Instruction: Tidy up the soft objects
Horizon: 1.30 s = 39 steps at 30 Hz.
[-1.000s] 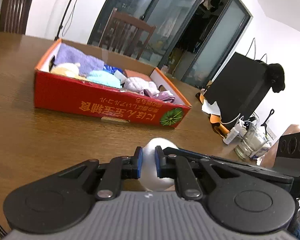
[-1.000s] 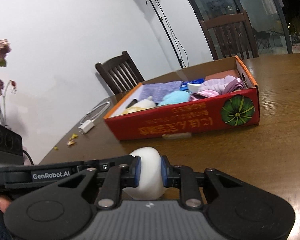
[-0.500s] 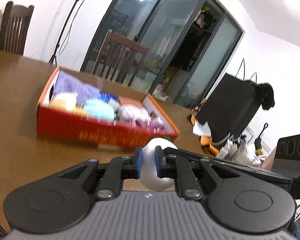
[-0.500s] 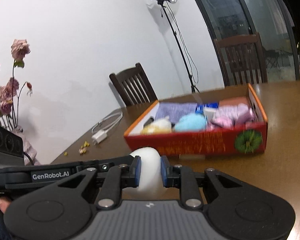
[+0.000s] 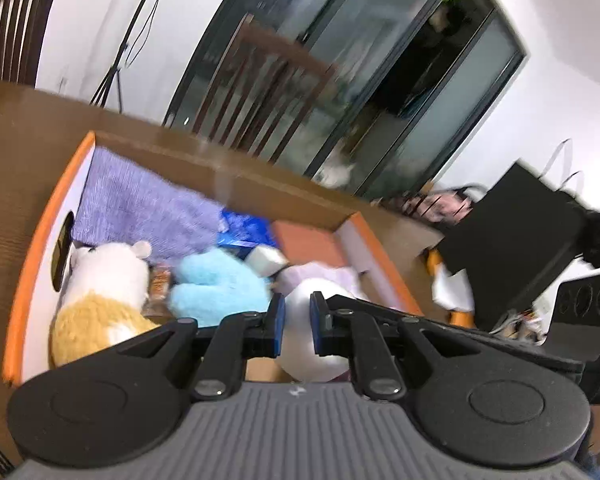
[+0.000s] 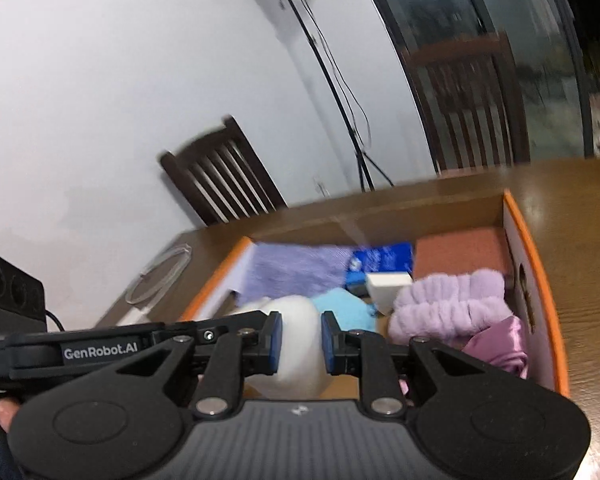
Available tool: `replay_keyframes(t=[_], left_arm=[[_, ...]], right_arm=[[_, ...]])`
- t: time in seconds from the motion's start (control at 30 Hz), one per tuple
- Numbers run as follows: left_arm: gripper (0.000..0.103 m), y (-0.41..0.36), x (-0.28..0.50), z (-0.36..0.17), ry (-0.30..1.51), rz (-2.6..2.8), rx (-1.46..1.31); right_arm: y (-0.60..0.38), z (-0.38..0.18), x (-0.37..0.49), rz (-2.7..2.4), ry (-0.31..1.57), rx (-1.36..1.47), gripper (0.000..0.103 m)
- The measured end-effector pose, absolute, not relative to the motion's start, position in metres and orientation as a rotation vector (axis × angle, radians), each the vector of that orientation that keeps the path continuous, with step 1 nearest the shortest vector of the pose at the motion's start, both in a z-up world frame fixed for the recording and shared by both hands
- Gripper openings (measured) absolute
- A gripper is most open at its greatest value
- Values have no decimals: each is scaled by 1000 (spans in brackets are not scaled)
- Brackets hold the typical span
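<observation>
Currently, the step in hand is placement: the left gripper [image 5: 297, 322] and the right gripper [image 6: 299, 340] each clench the same white soft object [image 5: 306, 344], held over the near part of the orange-rimmed cardboard box [image 6: 550, 300]. The next move likely calls for lowering, then releasing both grips. Open floor shows near the front wall, between the blue plush [image 5: 216, 286] and the lilac fluffy headband [image 6: 448, 304]. Keep clear of the orange rim on descent.

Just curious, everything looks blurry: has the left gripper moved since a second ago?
Yes. The left gripper, shut on the white soft thing, has come forward to the red box; it was short of the box's front wall, now it is over it.
</observation>
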<state>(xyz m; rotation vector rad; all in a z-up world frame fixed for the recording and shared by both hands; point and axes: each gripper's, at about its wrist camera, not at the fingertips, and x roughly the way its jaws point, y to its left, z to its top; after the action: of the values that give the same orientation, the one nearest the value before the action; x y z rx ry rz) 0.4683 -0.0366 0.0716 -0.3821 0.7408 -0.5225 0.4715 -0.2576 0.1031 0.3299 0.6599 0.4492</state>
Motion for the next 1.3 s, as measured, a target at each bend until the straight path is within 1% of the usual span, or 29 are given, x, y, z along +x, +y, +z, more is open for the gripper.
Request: replay_keyframes(t=[0.07, 0.17, 0.37, 0.43, 0.47, 0.5, 0.53, 0.57, 0.63, 0.77, 0.83, 1.0, 1.1, 1.17, 1.2, 1.23, 1.27, 1.3], left_arm=[[13, -43, 480, 57, 798, -500, -343], [13, -51, 483, 37, 831, -486, -274], [14, -52, 480, 38, 814, -481, -234], [17, -51, 479, 41, 806, -475, -230], [24, -50, 477, 45, 793, -464, -225], [32, -49, 474, 49, 779, -452, -220], [33, -48, 469, 54, 763, -445, -213], [33, -46, 464, 60, 749, -446, -203], [33, -42, 456, 72, 726, -442, -190], [33, -32, 432, 106, 656, -410, -153], [37, -25, 419, 121, 619, -394, -134], [39, -7, 389, 145, 567, -334, -103], [40, -2, 372, 152, 553, -316, -103], [45, -1, 360, 155, 535, -304, -94], [53, 0, 354, 156, 520, -291, -85], [66, -1, 347, 156, 493, -271, -69], [74, -2, 339, 156, 454, -248, -53], [84, -3, 330, 156, 408, -226, -44]], right_arm=[[-257, 86, 490, 433, 732, 340, 20], [-251, 63, 502, 410, 828, 304, 21], [-245, 51, 507, 396, 889, 282, 23], [-244, 51, 510, 389, 894, 283, 25], [-244, 52, 510, 386, 895, 285, 26], [-244, 55, 509, 387, 886, 287, 27], [-245, 58, 509, 384, 872, 293, 29], [-246, 63, 506, 377, 859, 286, 34], [-249, 78, 498, 365, 815, 259, 38], [-261, 117, 472, 348, 721, 228, 52], [-269, 136, 456, 321, 675, 197, 53], [-293, 169, 418, 260, 610, 156, 59], [-301, 176, 403, 229, 608, 151, 59], [-305, 179, 389, 223, 598, 146, 60], [-304, 180, 383, 222, 588, 139, 63], [-303, 182, 376, 222, 567, 130, 65], [-301, 183, 367, 219, 531, 116, 72], [-297, 184, 357, 207, 480, 96, 82]])
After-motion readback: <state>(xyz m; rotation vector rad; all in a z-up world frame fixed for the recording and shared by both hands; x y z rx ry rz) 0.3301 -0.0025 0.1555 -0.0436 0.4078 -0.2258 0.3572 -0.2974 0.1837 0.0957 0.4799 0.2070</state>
